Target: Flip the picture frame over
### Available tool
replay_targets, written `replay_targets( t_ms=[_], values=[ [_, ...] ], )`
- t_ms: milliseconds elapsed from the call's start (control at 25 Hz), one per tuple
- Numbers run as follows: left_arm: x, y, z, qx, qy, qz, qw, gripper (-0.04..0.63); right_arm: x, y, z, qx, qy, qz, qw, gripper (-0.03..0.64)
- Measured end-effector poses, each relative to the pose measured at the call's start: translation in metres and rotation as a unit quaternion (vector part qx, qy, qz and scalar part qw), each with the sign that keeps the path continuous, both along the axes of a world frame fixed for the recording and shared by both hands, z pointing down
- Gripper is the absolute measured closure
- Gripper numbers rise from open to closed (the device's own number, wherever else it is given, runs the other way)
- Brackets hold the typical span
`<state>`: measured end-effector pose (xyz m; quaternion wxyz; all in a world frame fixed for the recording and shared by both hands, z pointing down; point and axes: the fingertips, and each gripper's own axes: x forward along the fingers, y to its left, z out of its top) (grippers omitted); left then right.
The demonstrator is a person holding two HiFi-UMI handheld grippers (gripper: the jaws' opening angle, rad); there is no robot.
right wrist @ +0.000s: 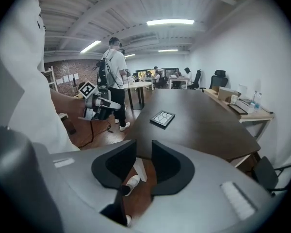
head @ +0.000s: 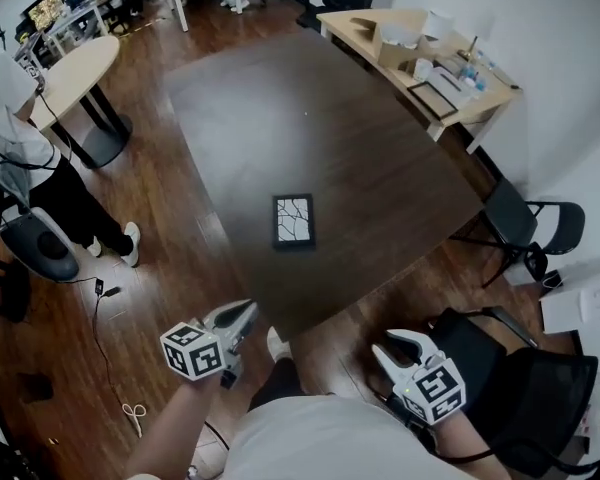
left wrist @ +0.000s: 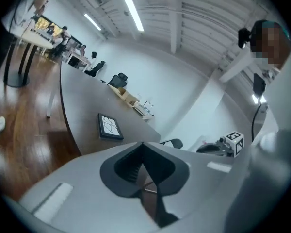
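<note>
Now: frame (head: 293, 221) lies face-up mid-table (head: 380, 138), 12 o'clock from us. We hold left gripper (head: 248, 313) at 7, jaws together; right gripper (head: 393, 346) at 5, jaws slightly apart. Both empty, apparently pre-reach.

The picture frame (head: 293, 221) is lying flat on the dark bench (head: 360, 138), near its closest edge, with its line-patterned face showing upward. Both grippers are hanging clear of the bench, above the wooden floor (head: 170, 258). The left gripper (head: 242, 315) is pointing towards the frame, and the right gripper (head: 395, 346) is sitting beside a black chair (head: 520, 368). A bystander (head: 40, 168) is standing off left.
</note>
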<state>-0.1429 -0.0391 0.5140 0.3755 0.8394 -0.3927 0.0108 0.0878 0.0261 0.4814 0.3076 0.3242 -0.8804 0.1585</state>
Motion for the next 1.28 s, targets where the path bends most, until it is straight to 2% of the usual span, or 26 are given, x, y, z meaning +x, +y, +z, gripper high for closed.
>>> replay_targets(
  t_ms=[120,280,360,440,560,680,800,960,1080,1280],
  values=[
    [0.032,0.058,-0.022,0.031,-0.058,0.010,0.9978,0.597,0.029,0.035,0.002,0.005,-0.017,-0.006,1.000,0.514],
    [0.083,0.137,-0.045,0.077,-0.106,-0.002,0.9914,0.596,0.069,0.090,0.022,0.005,-0.033,-0.006,0.999,0.512],
    [0.101,0.171,-0.049,0.078,-0.109,-0.017,0.9909,0.595,0.081,0.112,0.028,-0.003,-0.038,-0.011,0.999,0.509],
    [0.116,0.205,-0.051,0.063,-0.109,-0.008,0.9920,0.595,0.086,0.132,0.020,-0.007,-0.044,-0.022,0.999,0.505],
    [0.119,0.241,-0.052,0.053,-0.159,0.017,0.9858,0.595,0.084,0.152,0.007,0.005,-0.052,-0.033,0.998,0.502],
    [0.118,0.254,-0.061,0.074,-0.194,0.030,0.9778,0.595,0.083,0.158,-0.003,0.018,-0.064,-0.025,0.997,0.499],
    [0.125,0.257,-0.076,0.103,-0.196,0.047,0.9741,0.595,0.082,0.166,-0.012,0.028,-0.073,-0.015,0.997,0.499],
    [0.113,0.267,-0.098,0.121,-0.169,0.039,0.9773,0.595,0.062,0.179,-0.020,0.041,-0.079,-0.015,0.996,0.499],
    [0.097,0.286,-0.101,0.118,-0.148,0.039,0.9811,0.595,0.041,0.191,-0.028,0.054,-0.081,-0.018,0.995,0.499],
    [0.072,0.307,-0.096,0.118,-0.143,0.042,0.9818,0.595,0.016,0.205,-0.041,0.065,-0.076,-0.017,0.995,0.499]
  ],
)
